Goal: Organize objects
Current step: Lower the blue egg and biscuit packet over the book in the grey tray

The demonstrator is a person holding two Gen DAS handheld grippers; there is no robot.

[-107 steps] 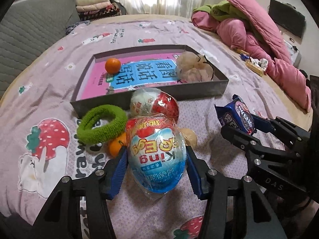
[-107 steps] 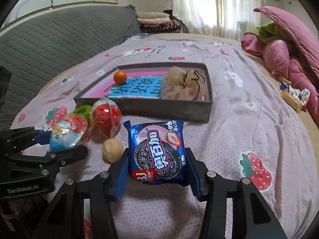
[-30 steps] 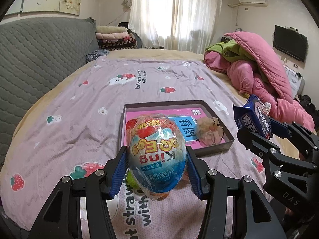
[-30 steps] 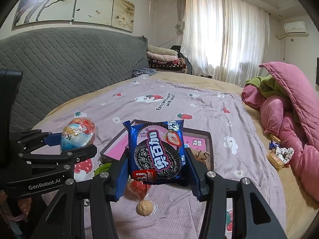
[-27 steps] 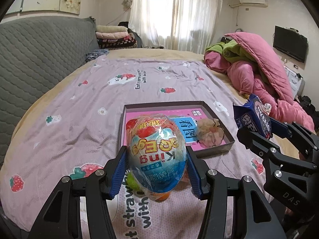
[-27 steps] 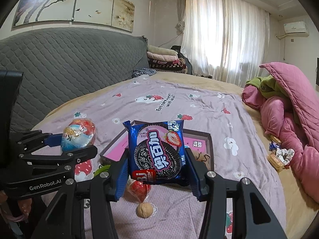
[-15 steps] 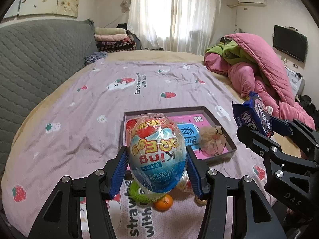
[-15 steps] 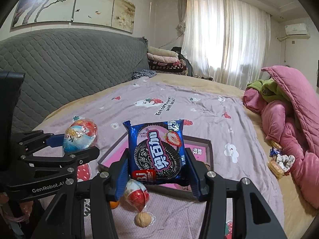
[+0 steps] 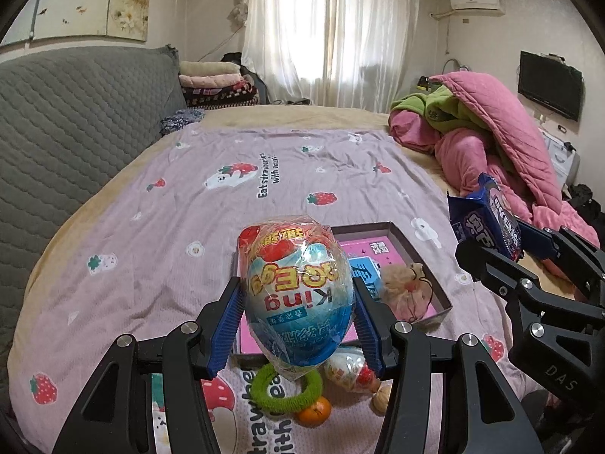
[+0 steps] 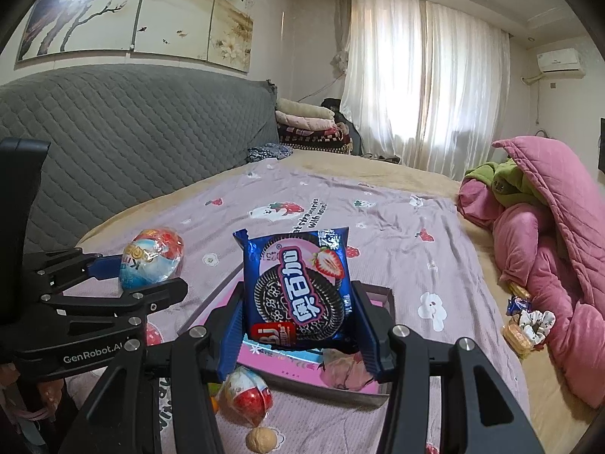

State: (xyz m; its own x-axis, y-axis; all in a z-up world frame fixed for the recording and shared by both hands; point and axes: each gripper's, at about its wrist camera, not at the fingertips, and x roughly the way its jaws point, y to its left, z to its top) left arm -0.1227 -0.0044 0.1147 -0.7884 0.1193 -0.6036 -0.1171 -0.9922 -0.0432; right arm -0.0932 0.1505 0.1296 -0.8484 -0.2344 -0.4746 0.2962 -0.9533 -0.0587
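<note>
we note the left gripper [image 9: 298, 302] clamped on a blue wrapped egg [image 9: 298, 291], its blue pads pressing both sides of the wrapper, the printed lettering upside down toward the camera. the egg is held in the air above the bed. in the right wrist view we see the same egg [image 10: 151, 255] at the far left, between the left gripper's fingers.

the right gripper [image 10: 298, 325] is closed on a blue cookie packet [image 10: 297, 287], held upright with the cookie and strawberry print facing the camera. from the left wrist view the packet [image 9: 487, 217] shows edge-on at the right, raised above the bedspread.

below both grippers we see a grey shallow box [image 9: 419, 257] resting on the lilac strawberry bedspread [image 9: 227, 196], with a pink and blue printed sheet lining its floor. a tan mesh pouch [image 9: 406, 291] lies inside the box near its right wall.

just outside the box's near wall, on the bedspread, we record a green hair ring [image 9: 285, 387], a small orange [image 9: 314, 410] touching the ring's near edge, a red wrapped egg [image 9: 353, 372] and a walnut [image 9: 382, 399] just beside it. the right wrist view shows the red egg [image 10: 247, 393] and walnut [image 10: 261, 440] too.

a pink quilt [image 9: 491, 143] is heaped at the right side of the bed.
</note>
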